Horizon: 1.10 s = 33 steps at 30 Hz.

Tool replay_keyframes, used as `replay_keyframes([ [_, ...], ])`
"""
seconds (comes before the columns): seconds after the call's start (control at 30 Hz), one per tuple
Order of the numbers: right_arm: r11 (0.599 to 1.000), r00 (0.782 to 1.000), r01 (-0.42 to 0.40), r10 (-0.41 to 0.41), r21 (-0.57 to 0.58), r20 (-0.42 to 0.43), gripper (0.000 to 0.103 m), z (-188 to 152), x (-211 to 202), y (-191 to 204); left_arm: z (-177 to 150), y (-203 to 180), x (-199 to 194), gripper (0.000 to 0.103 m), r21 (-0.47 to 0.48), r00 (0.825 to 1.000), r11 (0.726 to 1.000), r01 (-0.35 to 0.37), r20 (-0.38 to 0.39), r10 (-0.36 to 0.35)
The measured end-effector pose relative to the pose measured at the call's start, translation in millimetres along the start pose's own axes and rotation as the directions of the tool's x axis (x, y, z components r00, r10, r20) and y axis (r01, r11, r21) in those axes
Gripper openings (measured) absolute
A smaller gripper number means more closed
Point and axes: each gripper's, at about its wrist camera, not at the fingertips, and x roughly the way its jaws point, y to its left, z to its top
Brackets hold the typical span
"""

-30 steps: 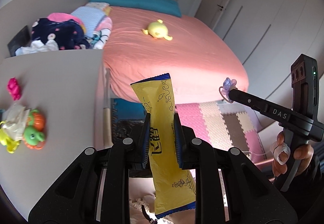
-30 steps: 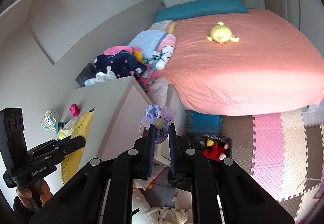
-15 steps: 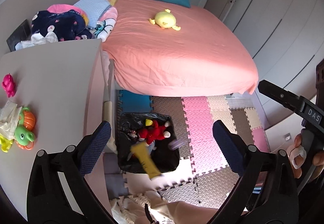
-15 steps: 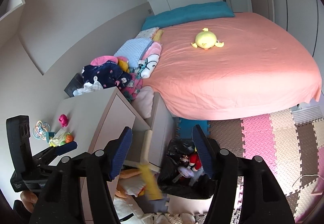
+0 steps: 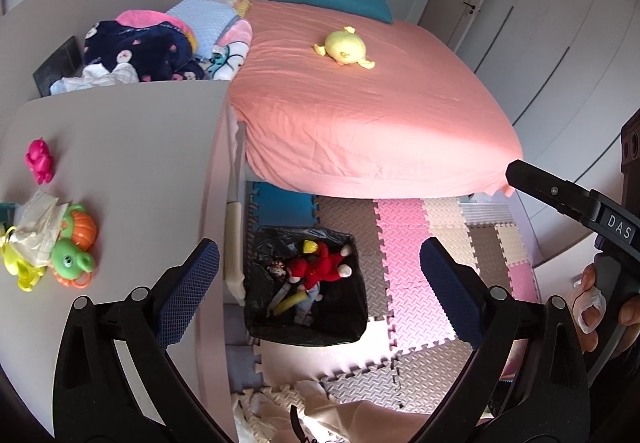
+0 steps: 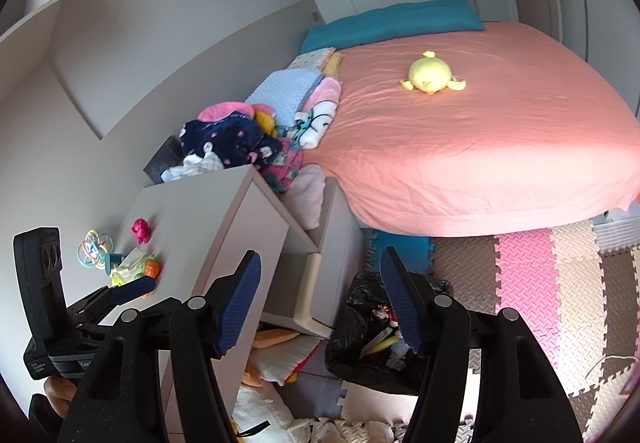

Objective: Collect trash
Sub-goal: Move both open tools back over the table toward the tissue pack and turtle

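A bin lined with a black bag point(image 5: 352, 327) point(image 6: 360, 363) stands on the foam floor mats beside the white dresser. In it lie a yellow snack wrapper point(image 5: 291, 301) point(image 6: 385, 343), a red plush toy point(image 5: 320, 269) and other scraps. High above the bin, my left gripper point(image 5: 320, 283) is open wide and empty. Over the bin's near side my right gripper point(image 6: 320, 303) is open too, with nothing between its pads. A crumpled white tissue point(image 5: 38, 219) point(image 6: 130, 261) rests on the dresser top among toys.
The dresser top point(image 5: 132, 163) carries a pink toy point(image 5: 39, 161), an orange and green toy point(image 5: 76, 247) and a teether ring point(image 6: 93, 246). A pink bed point(image 5: 360, 115) with a yellow plush point(image 5: 345, 49) fills the background. Clothes are heaped at the bed's left. Cloth litters the floor below.
Both grippers opened. The yellow wrapper dropped out of the left one and the purple scrap out of the right one; both fell into the bin.
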Motion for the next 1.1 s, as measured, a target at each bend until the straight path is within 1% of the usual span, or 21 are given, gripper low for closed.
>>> replay_keyframes([
  [0.1,0.999,1.0,-0.024,0.023,-0.028,-0.019,0.063,-1,7,13,-5,10,-4,0.097,-0.023,1.0,1.0,-0.009,0.005,0.009],
  [0.3,0.992,0.995,-0.079,0.072,-0.095,-0.072,0.063,-3,27,45,-20,39,-15,0.097,-0.097,0.998,0.993,-0.065,0.013,0.066],
  [0.5,0.974,0.982,-0.153,0.131,-0.168,-0.134,0.063,-11,48,84,-37,78,-35,0.097,-0.19,0.99,0.973,-0.133,0.027,0.141],
  [0.57,0.964,0.975,-0.182,0.151,-0.196,-0.16,0.063,-15,56,100,-44,94,-43,0.097,-0.23,0.985,0.96,-0.158,0.032,0.17],
  [0.73,0.933,0.953,-0.257,0.202,-0.251,-0.224,0.063,-27,77,139,-60,131,-66,0.097,-0.31,0.97,0.929,-0.205,0.061,0.234],
  [0.8,0.918,0.936,-0.302,0.236,-0.257,-0.26,0.063,-32,87,155,-66,144,-75,0.094,-0.331,0.962,0.916,-0.228,0.07,0.265],
  [0.87,0.902,0.912,-0.354,0.274,-0.246,-0.306,0.063,-37,100,170,-70,155,-78,0.084,-0.343,0.96,0.909,-0.237,0.061,0.273],
  [0.9,0.897,0.903,-0.369,0.284,-0.242,-0.322,0.063,-39,105,176,-72,162,-80,0.083,-0.351,0.959,0.904,-0.243,0.056,0.279],
  [1.0,0.886,0.887,-0.39,0.287,-0.252,-0.362,0.063,-47,123,200,-78,179,-85,0.082,-0.378,0.953,0.888,-0.261,0.047,0.3],
  [1.1,0.878,0.88,-0.399,0.286,-0.265,-0.379,0.063,-52,139,221,-86,196,-89,0.082,-0.408,0.951,0.873,-0.268,0.034,0.308],
])
